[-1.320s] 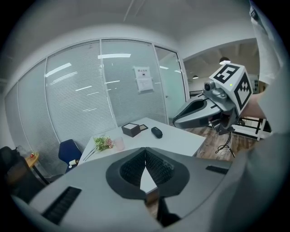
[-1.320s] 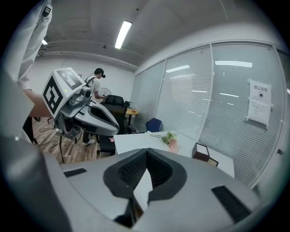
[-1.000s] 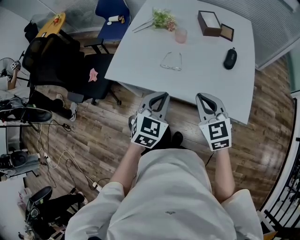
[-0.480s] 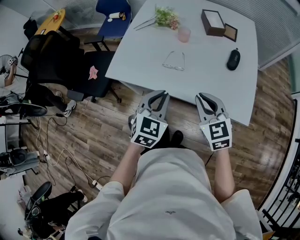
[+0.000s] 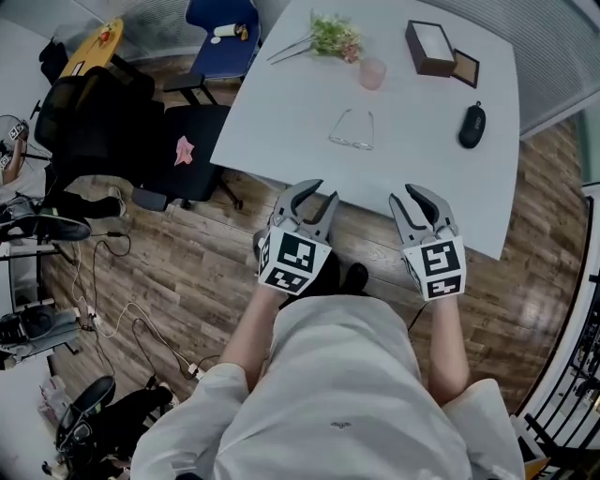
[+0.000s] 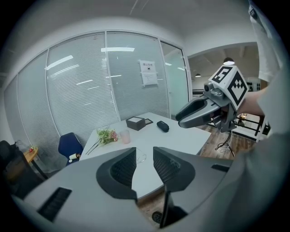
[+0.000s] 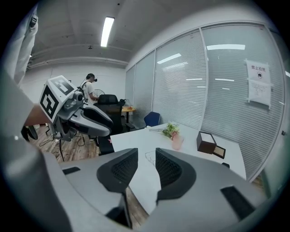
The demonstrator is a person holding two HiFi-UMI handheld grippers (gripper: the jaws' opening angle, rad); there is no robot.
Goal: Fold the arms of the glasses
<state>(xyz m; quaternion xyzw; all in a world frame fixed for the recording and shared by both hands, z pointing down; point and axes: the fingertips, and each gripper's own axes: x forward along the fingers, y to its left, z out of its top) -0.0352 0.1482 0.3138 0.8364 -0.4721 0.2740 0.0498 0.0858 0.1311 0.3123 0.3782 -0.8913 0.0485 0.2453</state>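
Note:
The thin wire-framed glasses (image 5: 352,131) lie with arms spread on the white table (image 5: 281,112), near its middle. Both grippers hover over the wooden floor just short of the table's near edge, well away from the glasses. My left gripper (image 5: 322,193) and my right gripper (image 5: 404,195) are both open; their jaws have just been opening, with nothing between them. In the left gripper view the glasses (image 6: 141,157) show far off through the gap of the left gripper (image 6: 144,152). The right gripper view shows the glasses (image 7: 150,156) beyond the right gripper (image 7: 146,153) in the same way.
On the table's far side are a flower sprig (image 5: 328,37), a pink cup (image 5: 372,72), a brown box (image 5: 431,47) with a small frame, and a black mouse (image 5: 472,125). A black office chair (image 5: 103,131) and a blue chair (image 5: 220,28) stand left of the table.
Both grippers' jaws were shut a second ago and now stand apart. Both hands have edged a little toward the table.

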